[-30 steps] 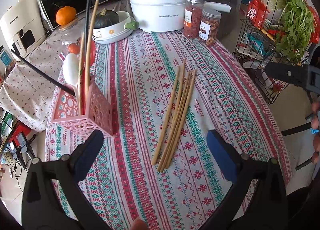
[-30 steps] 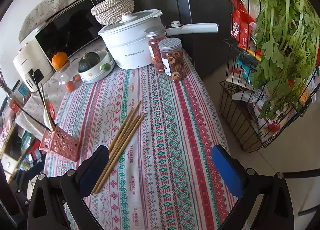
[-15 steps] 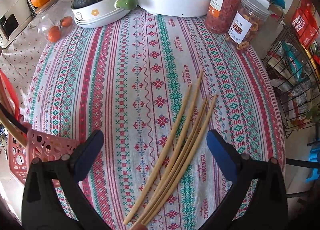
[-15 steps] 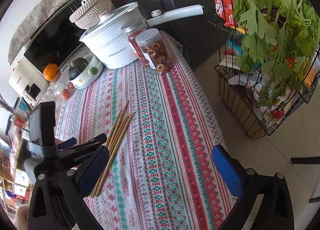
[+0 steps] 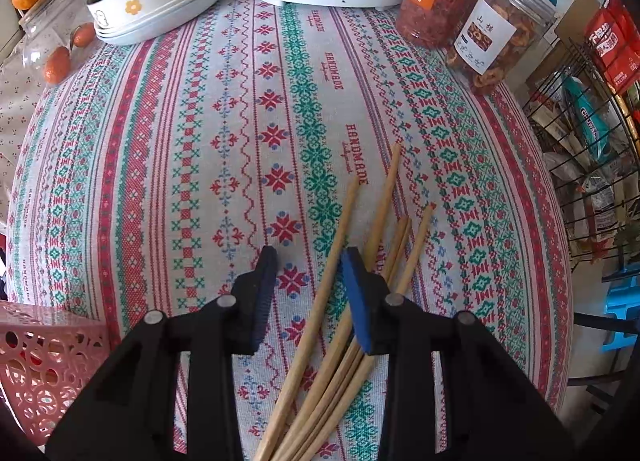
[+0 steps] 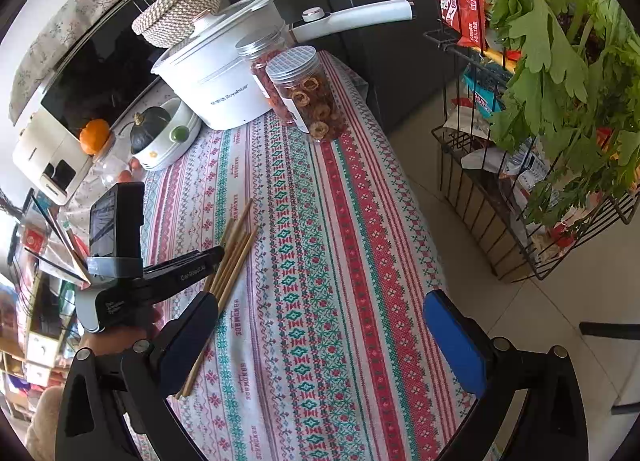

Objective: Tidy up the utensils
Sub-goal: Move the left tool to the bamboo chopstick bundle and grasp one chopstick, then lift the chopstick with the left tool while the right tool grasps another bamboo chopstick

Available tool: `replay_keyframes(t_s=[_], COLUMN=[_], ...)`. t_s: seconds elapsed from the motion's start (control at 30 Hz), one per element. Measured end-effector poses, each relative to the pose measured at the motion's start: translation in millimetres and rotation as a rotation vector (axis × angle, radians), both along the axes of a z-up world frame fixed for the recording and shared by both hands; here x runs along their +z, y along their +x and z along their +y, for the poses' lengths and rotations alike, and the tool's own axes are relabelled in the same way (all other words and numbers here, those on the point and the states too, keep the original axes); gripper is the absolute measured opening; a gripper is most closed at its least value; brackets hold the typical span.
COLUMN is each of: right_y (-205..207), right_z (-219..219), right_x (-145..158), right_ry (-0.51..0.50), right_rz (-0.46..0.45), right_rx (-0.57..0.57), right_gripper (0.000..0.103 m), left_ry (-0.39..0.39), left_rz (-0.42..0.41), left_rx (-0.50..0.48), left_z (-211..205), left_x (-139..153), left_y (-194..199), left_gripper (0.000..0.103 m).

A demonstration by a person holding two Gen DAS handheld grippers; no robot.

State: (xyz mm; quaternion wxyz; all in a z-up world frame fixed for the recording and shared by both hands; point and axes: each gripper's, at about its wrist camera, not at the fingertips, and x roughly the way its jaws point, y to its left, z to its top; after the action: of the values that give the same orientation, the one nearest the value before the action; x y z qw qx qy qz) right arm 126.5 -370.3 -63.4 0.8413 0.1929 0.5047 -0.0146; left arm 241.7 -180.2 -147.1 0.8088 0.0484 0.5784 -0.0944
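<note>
While the left gripper, jaws half-closed, straddled one bamboo chopstick, closing squarely would isolate it; the right gripper gaped wide, empty.

Matt wooden chopsticks are seen on woven patterned tablecloth; perforated pink plastic basket at 8 o'clock; glossy white pot; wire rack.
</note>
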Motion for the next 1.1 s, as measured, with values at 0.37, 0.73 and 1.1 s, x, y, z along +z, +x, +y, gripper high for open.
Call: replay_keyframes(t_s=[0.37, 0.73, 1.1], right_y=[2.1, 5.3, 11.9], right_z=[7.8, 20.0, 53.3], right_x=[-2.2, -6.3, -22.9], right_ry=[0.001, 0.036, 0.07], right_rz=[0.015, 0.016, 0.059], right_rx=[0.011, 0.048, 0.138], right_gripper=[0.103, 0.103, 0.103], left_ry=[-0.02, -0.109, -0.207], left_rz=[-0.036, -0.173, -0.247], left_rx=[-0.082, -0.18, -0.209], left_z=[-14.1, 17.3, 81.7], left_x=[7.4, 62.9, 99.2], left_y=[-27.9, -93.9, -147.3], left_gripper=[0.007, 0.007, 0.007])
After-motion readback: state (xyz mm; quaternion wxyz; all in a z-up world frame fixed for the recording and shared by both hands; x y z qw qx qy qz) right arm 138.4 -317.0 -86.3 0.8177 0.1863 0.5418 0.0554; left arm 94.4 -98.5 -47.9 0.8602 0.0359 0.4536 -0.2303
